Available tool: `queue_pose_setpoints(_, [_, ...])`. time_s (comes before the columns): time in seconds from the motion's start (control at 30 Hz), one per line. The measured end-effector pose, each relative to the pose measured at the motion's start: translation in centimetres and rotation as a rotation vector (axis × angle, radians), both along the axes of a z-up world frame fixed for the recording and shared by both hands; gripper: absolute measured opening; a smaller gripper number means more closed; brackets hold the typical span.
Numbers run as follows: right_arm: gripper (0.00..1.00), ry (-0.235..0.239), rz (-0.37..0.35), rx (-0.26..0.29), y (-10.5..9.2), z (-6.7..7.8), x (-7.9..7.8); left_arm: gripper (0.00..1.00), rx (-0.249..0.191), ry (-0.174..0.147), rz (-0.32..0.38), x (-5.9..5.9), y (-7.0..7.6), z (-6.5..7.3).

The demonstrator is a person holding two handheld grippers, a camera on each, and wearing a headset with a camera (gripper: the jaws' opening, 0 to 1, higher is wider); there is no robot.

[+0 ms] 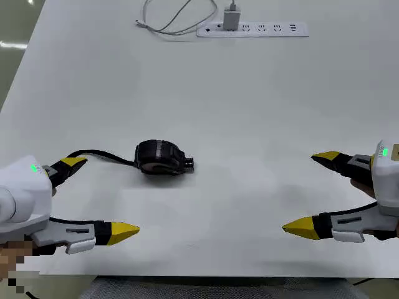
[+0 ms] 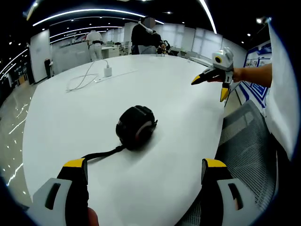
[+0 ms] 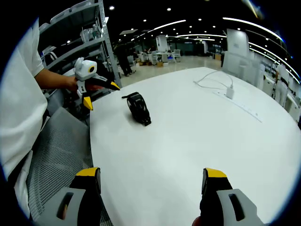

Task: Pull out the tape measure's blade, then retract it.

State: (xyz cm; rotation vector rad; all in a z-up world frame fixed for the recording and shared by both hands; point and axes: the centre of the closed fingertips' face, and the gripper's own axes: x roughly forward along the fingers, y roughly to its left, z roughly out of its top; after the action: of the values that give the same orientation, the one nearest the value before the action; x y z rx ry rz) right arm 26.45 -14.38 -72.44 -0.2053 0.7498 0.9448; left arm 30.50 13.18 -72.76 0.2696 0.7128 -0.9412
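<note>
I have a white table [image 1: 249, 93] in front of me, smooth and matte, with its near edge along my side. A black tape measure [image 1: 161, 157] lies on it, left of the middle and closer to the near edge than the far one, nose pointing right. Its black wrist strap [image 1: 100, 154] trails flat across the surface to the left. At the far edge, right of the middle, lies a white power strip [image 1: 262, 28]. A white charger [image 1: 231, 15] is plugged into its left end, and a white cable [image 1: 153, 28] loops on the tabletop to the left of it.
</note>
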Motion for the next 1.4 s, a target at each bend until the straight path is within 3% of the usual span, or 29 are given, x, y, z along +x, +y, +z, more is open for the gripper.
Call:
queue_pose_setpoints(0.67, [0.88,0.002,0.012,0.0,0.4,-0.3,0.5,0.99,0.005,0.001,-0.025,0.6,-0.2,-0.2])
queue_pose_setpoints(1.4, [0.86,-0.007,0.1,-0.015,2.4,-1.2,2.5,0.92,0.066,-0.016,-0.164,2.8,-2.0,-1.1])
